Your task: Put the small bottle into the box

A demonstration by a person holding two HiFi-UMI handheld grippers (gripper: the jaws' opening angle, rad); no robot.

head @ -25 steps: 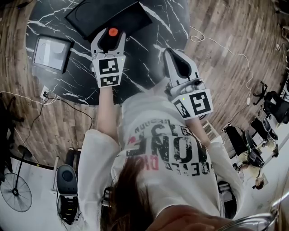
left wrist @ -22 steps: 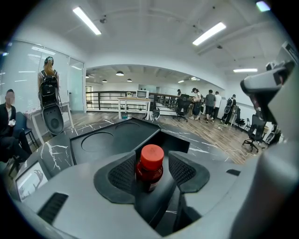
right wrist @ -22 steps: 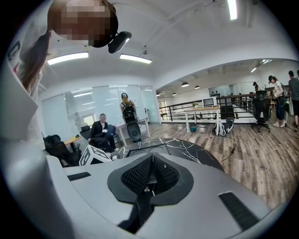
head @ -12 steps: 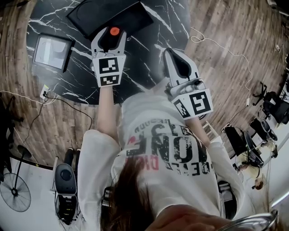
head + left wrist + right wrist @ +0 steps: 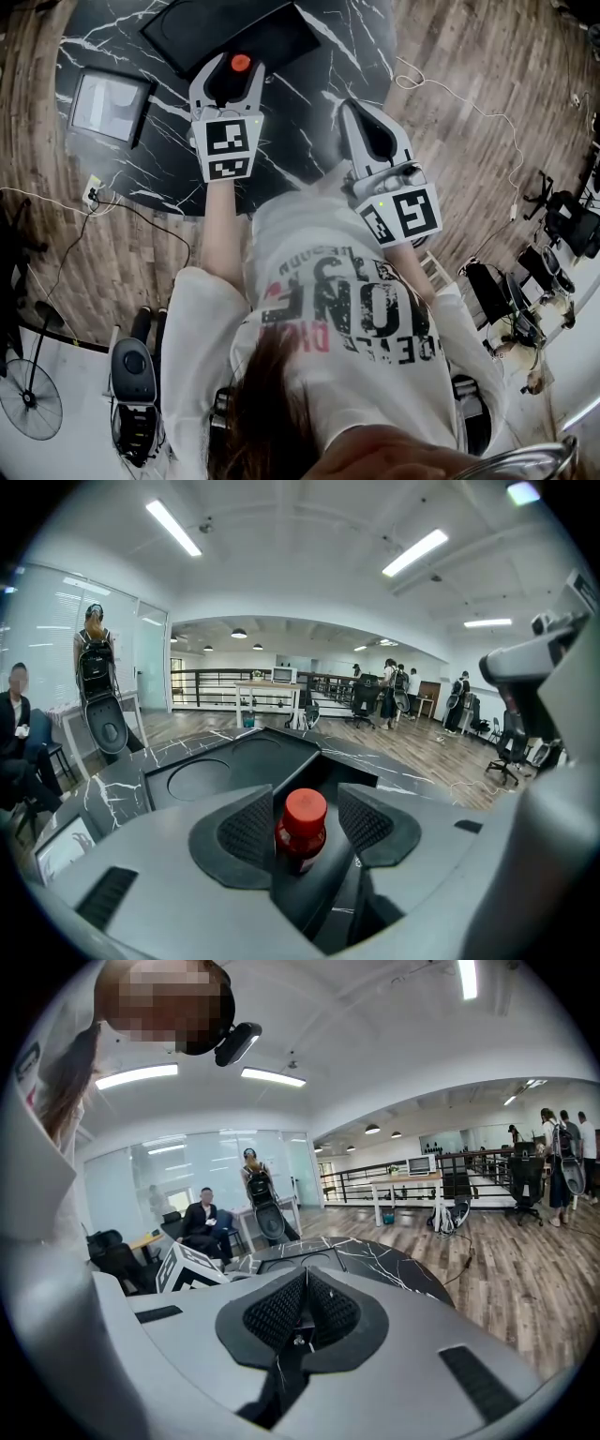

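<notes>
Now it's the carry step: the left gripper (image 5: 229,81) pinches the small bottle (image 5: 301,823), red cap up, just over the black box (image 5: 211,33), and next it wants lowering into the box and the jaws spread. The right gripper (image 5: 302,1312) hangs pressed together, empty. Against a second ago, the left one has crept slightly forward over the box.

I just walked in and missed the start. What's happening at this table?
A person holds a gripper in each hand over a black marble table. The left gripper is closed on the small bottle, red cap up, at the near edge of the black box and apparently not yet inside it. The right gripper is shut and empty, off to the side.
</notes>
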